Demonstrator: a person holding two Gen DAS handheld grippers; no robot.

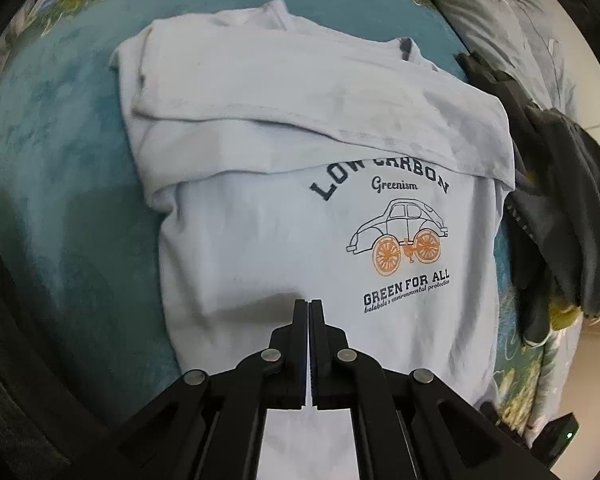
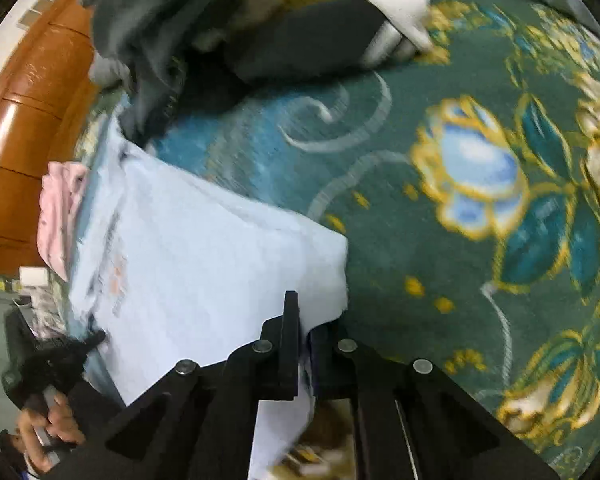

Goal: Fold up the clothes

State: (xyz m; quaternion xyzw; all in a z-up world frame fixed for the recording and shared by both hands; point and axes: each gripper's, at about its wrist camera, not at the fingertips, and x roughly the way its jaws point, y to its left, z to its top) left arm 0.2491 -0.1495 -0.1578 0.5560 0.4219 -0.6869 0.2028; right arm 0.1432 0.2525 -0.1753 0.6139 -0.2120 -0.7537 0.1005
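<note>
A light blue T-shirt (image 1: 260,140) printed with a car and "LOW CARBON" lies on the teal floral bedspread (image 1: 60,160), its far part folded back over the print. In the left wrist view my left gripper (image 1: 310,304) is shut at the shirt's near edge, a thin strip of the pale cloth showing between its pads. In the right wrist view, which is blurred, my right gripper (image 2: 304,312) is shut on a corner of the same T-shirt (image 2: 204,248), and cloth hangs down between its fingers. A person's hand (image 2: 48,420) holds the left gripper at the lower left.
A pile of dark grey clothes (image 1: 560,208) lies just right of the shirt, and the same heap (image 2: 220,20) fills the top of the right wrist view. A pink garment (image 2: 60,208) sits beyond the shirt. An orange-brown wooden board (image 2: 28,120) stands past the bed's edge.
</note>
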